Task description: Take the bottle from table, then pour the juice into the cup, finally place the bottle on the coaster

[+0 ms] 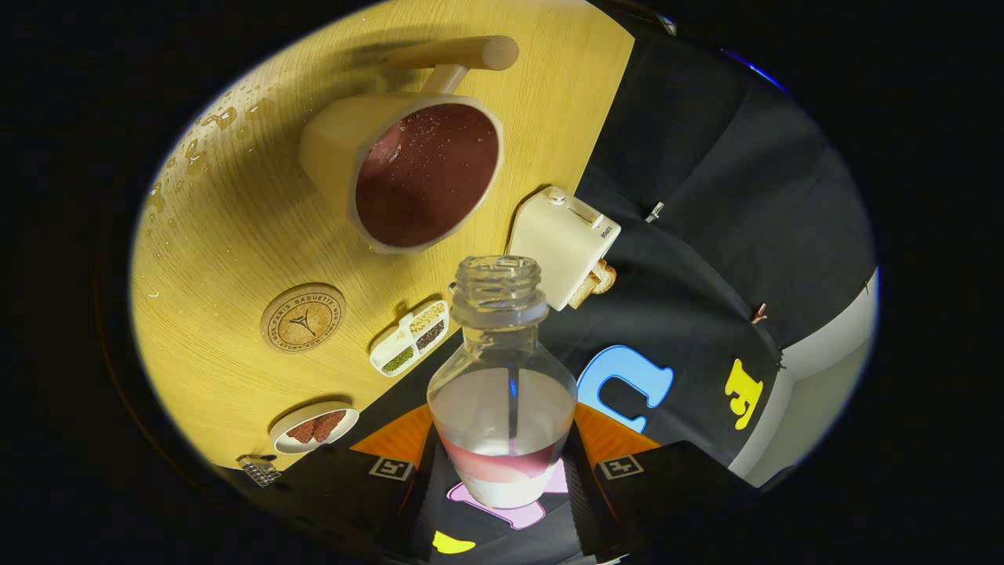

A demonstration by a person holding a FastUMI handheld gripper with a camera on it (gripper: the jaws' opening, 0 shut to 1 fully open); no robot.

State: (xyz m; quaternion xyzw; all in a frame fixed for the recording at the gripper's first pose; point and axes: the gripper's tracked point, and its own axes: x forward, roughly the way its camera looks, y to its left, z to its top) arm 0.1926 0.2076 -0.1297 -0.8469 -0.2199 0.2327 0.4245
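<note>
The claw (502, 471) is pinching the bottle (502, 392), with both fingers pressing on its lower body from either side. The bottle is uncapped and clear, its open threaded mouth pointing forward, away from the fingers. A shallow layer of liquid is sitting low in it, near the fingers, and the upper part is looking empty.

Beyond the bottle's mouth, the cup (408, 169) is standing on the wooden tabletop (227, 235). It is a pale cup with a dark reddish inside, and small droplets are clinging to its inner wall. A wooden handle (455, 56) is sticking out from its far side. Water drops are lying scattered on the tabletop beside the cup.

The round cork coaster (303, 318) is lying bare on the tabletop, near the cup and apart from the bottle. Close to it, a small divided tray (410, 339) is holding grains in separate compartments. A small dish (314, 428) with brown pieces is sitting further along the edge. A pale toaster (563, 243) with bread showing is standing just beyond the bottle's mouth.
</note>
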